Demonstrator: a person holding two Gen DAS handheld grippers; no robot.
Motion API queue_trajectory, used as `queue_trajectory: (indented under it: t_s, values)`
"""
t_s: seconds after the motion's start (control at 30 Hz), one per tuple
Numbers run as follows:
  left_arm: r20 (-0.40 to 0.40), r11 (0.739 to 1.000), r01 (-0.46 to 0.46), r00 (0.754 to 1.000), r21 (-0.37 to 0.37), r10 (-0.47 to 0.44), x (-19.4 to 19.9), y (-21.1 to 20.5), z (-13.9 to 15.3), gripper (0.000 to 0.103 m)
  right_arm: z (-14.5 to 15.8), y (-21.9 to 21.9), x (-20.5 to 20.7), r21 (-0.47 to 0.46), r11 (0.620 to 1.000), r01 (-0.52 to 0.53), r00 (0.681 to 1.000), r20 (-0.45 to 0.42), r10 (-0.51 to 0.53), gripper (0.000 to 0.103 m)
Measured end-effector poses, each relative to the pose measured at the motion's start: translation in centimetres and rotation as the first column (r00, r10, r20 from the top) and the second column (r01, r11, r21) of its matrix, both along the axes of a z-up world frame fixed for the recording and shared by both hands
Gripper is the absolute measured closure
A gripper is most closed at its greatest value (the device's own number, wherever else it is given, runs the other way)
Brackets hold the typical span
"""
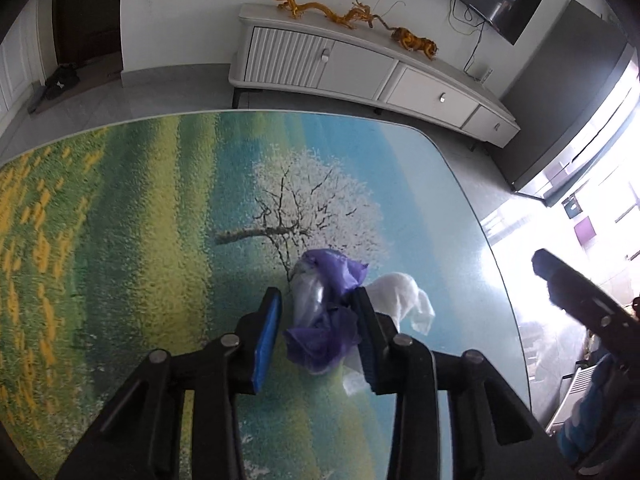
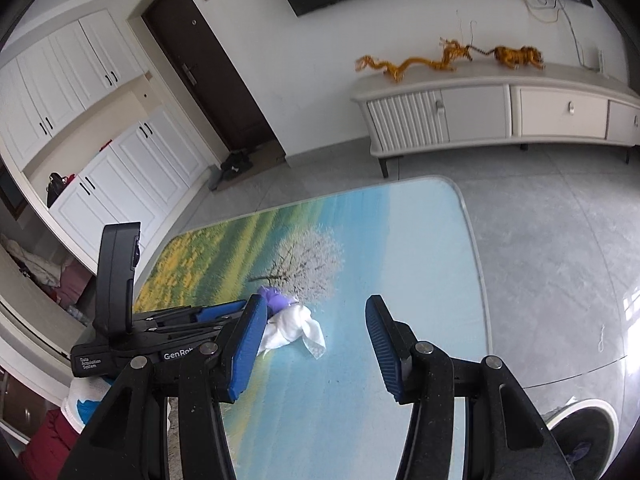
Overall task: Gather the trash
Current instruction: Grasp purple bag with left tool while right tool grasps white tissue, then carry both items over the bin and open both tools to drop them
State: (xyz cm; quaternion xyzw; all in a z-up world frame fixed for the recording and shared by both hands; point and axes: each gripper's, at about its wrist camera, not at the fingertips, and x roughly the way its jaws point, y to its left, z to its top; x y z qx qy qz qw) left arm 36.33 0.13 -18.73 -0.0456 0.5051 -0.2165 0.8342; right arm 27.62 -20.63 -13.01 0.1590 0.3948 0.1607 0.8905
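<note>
Right now you have two pieces of trash on the table printed with a landscape and white tree [image 1: 140, 208]: one crumpled purple plastic bag [image 1: 326, 320] and one crumpled white paper tissue [image 1: 400, 296], touching each other near the painted tree. Your left gripper [image 1: 316, 316] points steeply down at the tabletop, its jaws narrowed around the purple plastic bag; the right pad touches the plastic, while a gap shows at the left pad, so a firm grip cannot be confirmed. Your right gripper [image 2: 316, 344] tilts down over the table with jaws at a moderate width and nothing between them, just beside the tissue. One white low cabinet [image 2: 500, 116] carries two golden dragon figures [image 2: 420, 62].
</note>
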Motion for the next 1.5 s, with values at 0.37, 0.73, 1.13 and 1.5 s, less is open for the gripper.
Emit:
queue_trajectory:
  t_s: [0.37, 0.73, 1.13, 1.5]
  values:
    - [-0.004, 0.993, -0.091, 0.996, -0.073, 0.091, -0.3, 3.8, -0.4, 0.076, -4.5, 3.7, 3.1, -0.004, 0.998, -0.065, 0.994, -0.092, 0.064, 0.054]
    - [0.059, 0.973, -0.229, 0.971, -0.025, 0.23, -2.6, 6.7, 1.4, 0.077, -6.0, 6.5, 2.0, -0.062, 0.991, -0.121, 0.987, -0.112, 0.113, 0.08]
    - [0.303, 0.953, -0.288, 0.92, 0.093, 0.248, -12.7, 5.2, 7.0, 0.077, -1.1, 3.8, -6.9, -0.053, 0.995, -0.081, 0.997, 0.008, 0.081, 0.082]
    - [0.484, 0.921, -0.366, 0.836, 0.137, 0.26, -20.0, 3.6, 11.5, 0.076, 4.4, 1.5, -15.5, -0.052, 0.998, -0.025, 0.988, 0.151, 0.032, 0.082]
